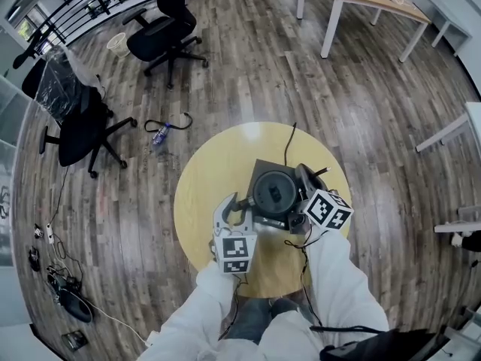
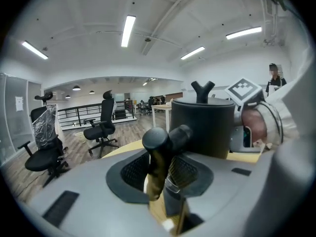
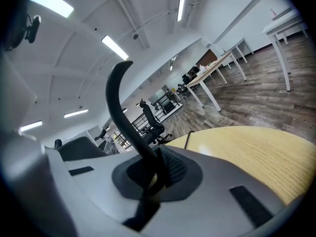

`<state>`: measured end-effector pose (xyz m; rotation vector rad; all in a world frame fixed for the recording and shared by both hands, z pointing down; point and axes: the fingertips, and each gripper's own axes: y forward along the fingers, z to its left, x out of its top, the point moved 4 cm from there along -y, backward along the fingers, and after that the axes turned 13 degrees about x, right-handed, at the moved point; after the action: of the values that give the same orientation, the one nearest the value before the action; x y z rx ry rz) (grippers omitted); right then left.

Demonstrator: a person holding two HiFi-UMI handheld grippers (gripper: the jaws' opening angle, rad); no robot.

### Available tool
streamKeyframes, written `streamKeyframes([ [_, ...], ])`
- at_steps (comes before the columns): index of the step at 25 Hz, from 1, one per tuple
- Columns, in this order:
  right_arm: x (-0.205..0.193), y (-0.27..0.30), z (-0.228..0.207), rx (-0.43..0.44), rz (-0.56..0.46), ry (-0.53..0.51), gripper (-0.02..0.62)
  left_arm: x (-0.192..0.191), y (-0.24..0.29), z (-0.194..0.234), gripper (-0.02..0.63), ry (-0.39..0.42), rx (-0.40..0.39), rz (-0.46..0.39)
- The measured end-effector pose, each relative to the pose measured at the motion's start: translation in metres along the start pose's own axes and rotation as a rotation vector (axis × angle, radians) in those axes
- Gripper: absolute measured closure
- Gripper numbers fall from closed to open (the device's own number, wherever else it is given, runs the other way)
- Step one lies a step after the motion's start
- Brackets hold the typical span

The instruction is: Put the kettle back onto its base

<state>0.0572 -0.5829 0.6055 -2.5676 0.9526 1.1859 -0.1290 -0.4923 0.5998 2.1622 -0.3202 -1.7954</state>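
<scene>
Seating looks done: black cylindrical kettle (image 1: 274, 192) rests on its dark square base (image 1: 261, 168), right gripper (image 3: 155, 169) clamping its curved black handle (image 3: 118, 107), left gripper (image 1: 238, 210) open and empty.

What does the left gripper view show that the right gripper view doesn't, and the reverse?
Only the left gripper view: the kettle's forked lid knob, a checkered marker cube beside it, and the left gripper open and empty. Only the right gripper view: the right gripper shut on the curved kettle handle, and a cord at the table edge. Both: the yellow table, black office chairs and ceiling strip lights.
</scene>
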Motion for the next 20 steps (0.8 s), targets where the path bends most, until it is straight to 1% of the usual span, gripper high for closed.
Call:
streamKeyframes([
  [1, 0.0, 0.001, -0.001, 0.004, 0.006, -0.003, 0.583, -0.001, -0.001, 0.0, 0.507, -0.005, -0.002, -0.007],
  [3, 0.001, 0.003, -0.003, 0.006, 0.012, 0.005, 0.583, -0.003, -0.006, 0.001, 0.506, 0.012, -0.024, -0.04],
  [5, 0.001, 0.004, -0.006, 0.003, 0.006, 0.029, 0.583, -0.005, -0.011, 0.004, 0.506, 0.03, -0.059, -0.068],
  [7, 0.002, 0.004, -0.01, 0.0, 0.001, 0.046, 0.583, -0.004, -0.012, 0.005, 0.502, 0.028, -0.076, -0.082],
  [10, 0.005, 0.004, -0.016, -0.01, -0.005, 0.054, 0.583, 0.001, -0.007, 0.002, 0.502, 0.032, -0.056, -0.089],
  [13, 0.007, 0.005, -0.019, -0.028, -0.008, 0.042, 0.583, 0.007, 0.002, 0.0, 0.502, 0.038, -0.029, -0.074],
  [15, 0.004, 0.003, -0.025, -0.053, 0.005, 0.02, 0.583, 0.006, 0.008, -0.004, 0.502, 0.05, -0.037, -0.058],
  [18, -0.001, -0.001, -0.03, -0.05, 0.01, 0.0, 0.583, 0.006, 0.011, -0.007, 0.502, 0.083, -0.04, -0.063],
  [20, -0.002, -0.002, -0.029, -0.048, 0.018, -0.022, 0.583, 0.005, 0.013, -0.006, 0.502, 0.063, -0.039, -0.075],
])
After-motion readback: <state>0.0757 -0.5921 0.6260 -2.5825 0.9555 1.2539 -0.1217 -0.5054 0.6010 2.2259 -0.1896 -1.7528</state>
